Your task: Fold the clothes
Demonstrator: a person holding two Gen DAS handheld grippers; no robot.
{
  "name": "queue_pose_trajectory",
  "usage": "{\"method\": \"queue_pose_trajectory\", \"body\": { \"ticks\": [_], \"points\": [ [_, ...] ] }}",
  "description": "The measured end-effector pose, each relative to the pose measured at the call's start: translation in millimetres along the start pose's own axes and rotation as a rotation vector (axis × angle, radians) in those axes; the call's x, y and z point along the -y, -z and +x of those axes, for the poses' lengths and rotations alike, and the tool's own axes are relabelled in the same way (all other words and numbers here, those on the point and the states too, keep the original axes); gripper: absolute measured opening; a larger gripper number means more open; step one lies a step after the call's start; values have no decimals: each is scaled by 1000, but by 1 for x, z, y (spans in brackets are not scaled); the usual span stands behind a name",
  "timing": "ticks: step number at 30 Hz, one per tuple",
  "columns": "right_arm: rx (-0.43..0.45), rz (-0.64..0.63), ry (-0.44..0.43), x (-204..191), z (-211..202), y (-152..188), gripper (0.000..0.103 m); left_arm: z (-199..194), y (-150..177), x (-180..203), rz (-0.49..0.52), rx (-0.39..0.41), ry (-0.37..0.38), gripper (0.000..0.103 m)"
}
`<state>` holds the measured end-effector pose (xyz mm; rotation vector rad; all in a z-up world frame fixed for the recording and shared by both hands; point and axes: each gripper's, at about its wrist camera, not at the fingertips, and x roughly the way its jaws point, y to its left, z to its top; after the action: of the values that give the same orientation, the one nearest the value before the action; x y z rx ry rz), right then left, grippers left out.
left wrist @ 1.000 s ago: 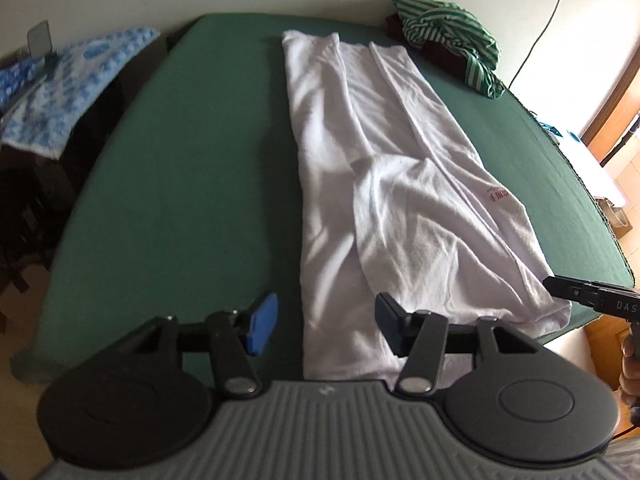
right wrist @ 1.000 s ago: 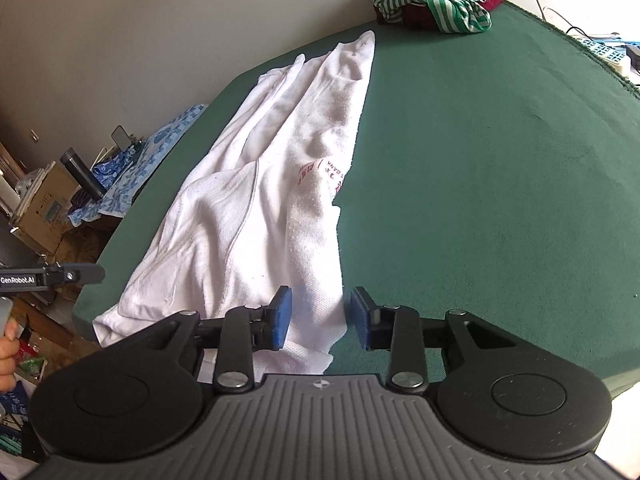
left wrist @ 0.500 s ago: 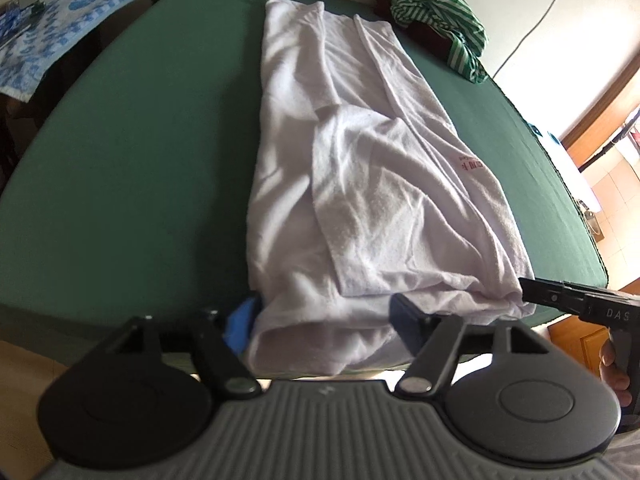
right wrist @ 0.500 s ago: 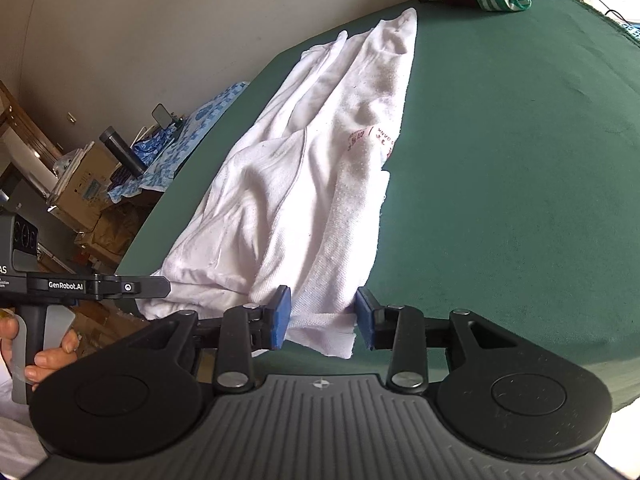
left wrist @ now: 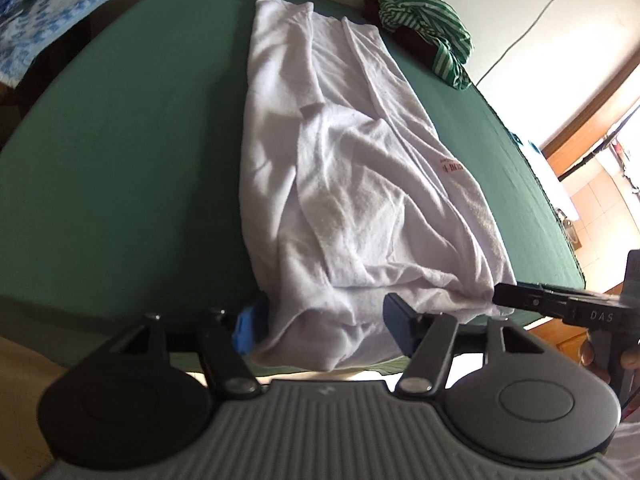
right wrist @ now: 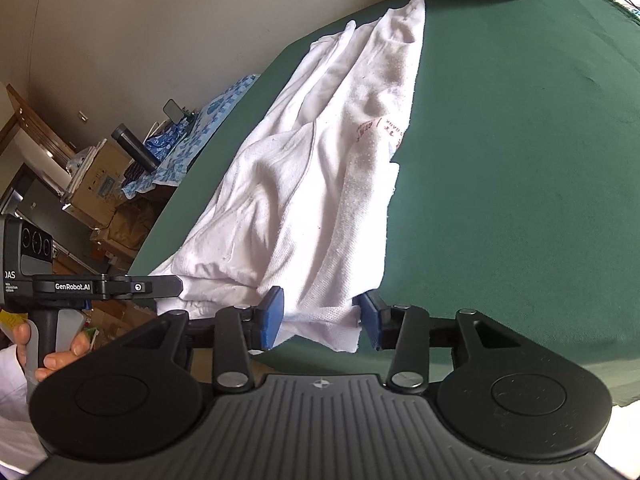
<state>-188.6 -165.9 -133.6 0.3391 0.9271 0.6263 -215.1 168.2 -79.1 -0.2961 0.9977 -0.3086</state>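
1. My left gripper (left wrist: 320, 326) straddles the near left corner of the white garment (left wrist: 360, 184); its jaws are opening, cloth lies between them, and the pads do not press on it.
2. My right gripper (right wrist: 320, 322) straddles the near right corner (right wrist: 332, 320) likewise: jaws opening, cloth between, nothing clamped.
3. The garment lies lengthwise on the green bench (left wrist: 120, 168), already folded to a narrow strip, its near hem at the bench edge.
4. Judgement: for a clean fold, both grippers should take every layer at the corners, close at the same level, then carry the hem evenly toward the far end.
5. Risk: the near hem is bunched; a shallow bite may catch only the top layer.
6. A striped green garment (left wrist: 428, 32) sits at the far corner, near the white one's far end; the lane between looks unobstructed.
7. Boxes (right wrist: 96, 184) stand off the bench, clear of the work.
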Motion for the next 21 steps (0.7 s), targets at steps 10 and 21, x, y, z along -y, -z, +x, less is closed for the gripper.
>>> {"method": "queue_pose_trajectory", "body": {
  "ticks": [10,21],
  "points": [
    [-82,131,61,13,4,-25,13,2,-36,-12,109,-101,87,9],
    [-126,222,133,8,8,-30,33,23,-65,-35,207,-264,194,31]
  ]
}}
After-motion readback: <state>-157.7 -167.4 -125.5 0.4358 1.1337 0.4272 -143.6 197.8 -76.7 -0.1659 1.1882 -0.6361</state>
